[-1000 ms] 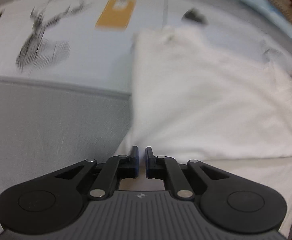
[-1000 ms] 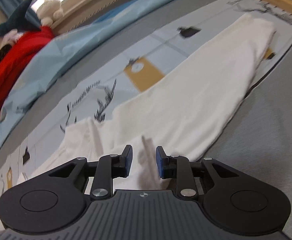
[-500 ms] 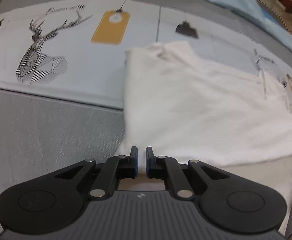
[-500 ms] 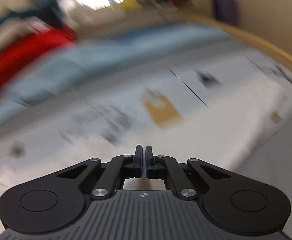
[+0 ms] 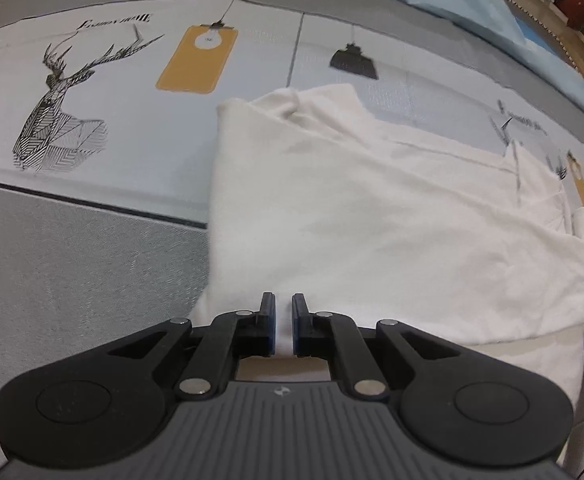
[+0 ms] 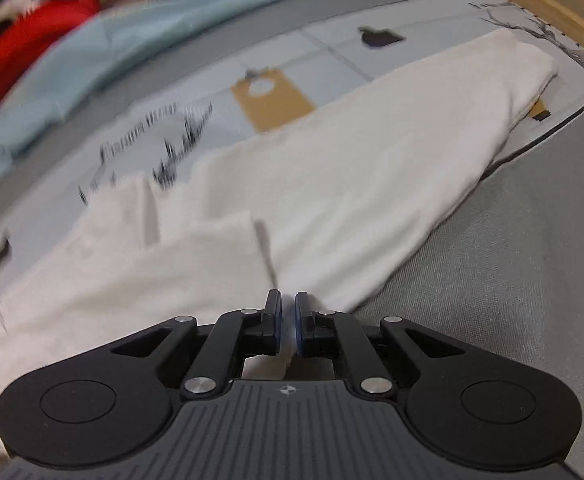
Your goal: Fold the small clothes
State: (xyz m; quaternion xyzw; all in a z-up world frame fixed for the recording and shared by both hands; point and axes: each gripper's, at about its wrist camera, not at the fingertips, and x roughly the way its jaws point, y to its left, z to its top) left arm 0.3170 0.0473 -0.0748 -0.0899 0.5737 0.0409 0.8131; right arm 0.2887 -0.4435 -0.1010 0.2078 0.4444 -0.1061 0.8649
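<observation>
**White Garment Pinched at Two Points on the Printed Bedspread**

The work surface was a bed covered by a printed bedspread point(image 5: 103, 184), grey along the near side and pale further off, with a deer drawing point(image 5: 57, 108) and an ochre tag motif point(image 5: 197, 58).

Nearest the left wrist camera, the left gripper point(image 5: 283, 322) had its pads drawn almost together, with white cloth visible in the narrow gap; it appeared to be clamped on the near edge of the white garment point(image 5: 372, 220). The right gripper point(image 6: 287, 322) was likewise nearly closed, with a pinched ridge of the same garment point(image 6: 332, 184) rising between its pads. Gripping at two separated points probably allowed the edge to be lifted evenly for a fold.

Beyond the grippers, the garment lay across the bedspread as a long band, one layer already doubled over another; a bunched end point(image 5: 300, 100) rested at its far left corner.

Farthest away lay a light blue sheet point(image 6: 139, 36) and a red item point(image 6: 15, 56), blurred in the right wrist view.
</observation>
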